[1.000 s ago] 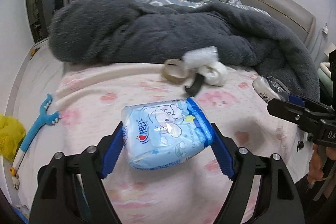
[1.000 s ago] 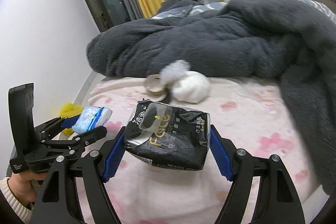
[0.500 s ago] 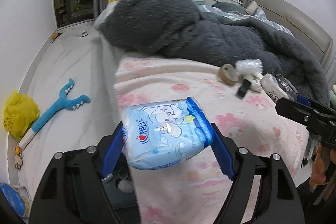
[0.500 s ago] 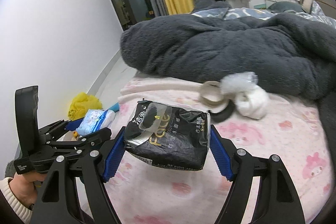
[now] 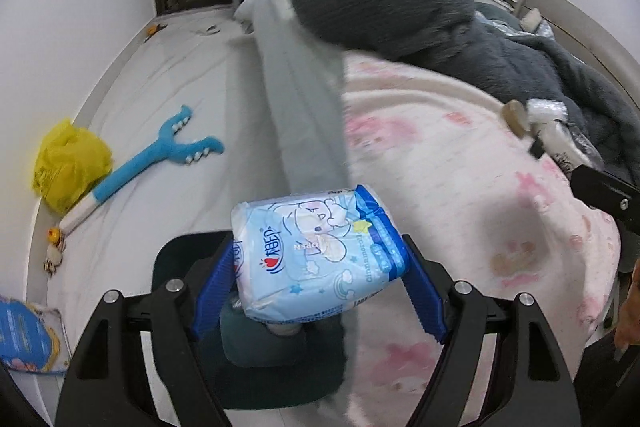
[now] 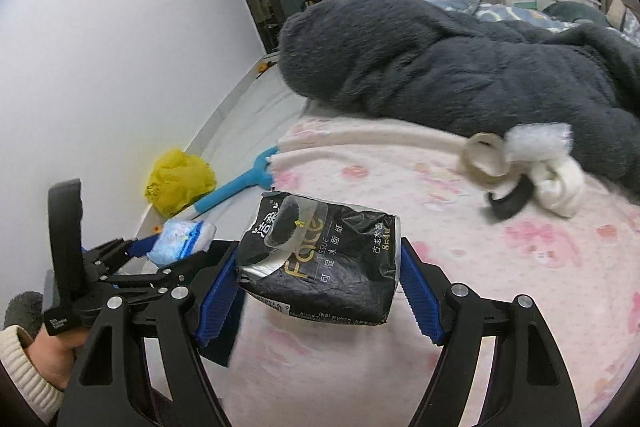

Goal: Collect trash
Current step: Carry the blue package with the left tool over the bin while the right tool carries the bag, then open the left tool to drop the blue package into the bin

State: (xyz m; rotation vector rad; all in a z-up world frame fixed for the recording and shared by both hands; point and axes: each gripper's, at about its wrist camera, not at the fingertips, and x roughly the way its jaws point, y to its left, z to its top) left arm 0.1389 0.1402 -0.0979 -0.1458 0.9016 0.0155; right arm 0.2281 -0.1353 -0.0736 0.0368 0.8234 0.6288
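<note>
Blue tissue pack (image 5: pixel 320 251) is pinched in left claw (image 5: pixel 320 287) above dark bin (image 5: pixel 256 343); black wipes pkt (image 6: pixel 324 259) is clamped in right claw (image 6: pixel 320 287).

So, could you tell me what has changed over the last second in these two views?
Both grippers have swung left, off the bed. The left gripper now holds its blue tissue pack above a dark bin on the floor beside the pink blanket. The right gripper followed with the black tissue pack. Nothing was released; both grips are unchanged. The tape rolls stay on the bed.
</note>
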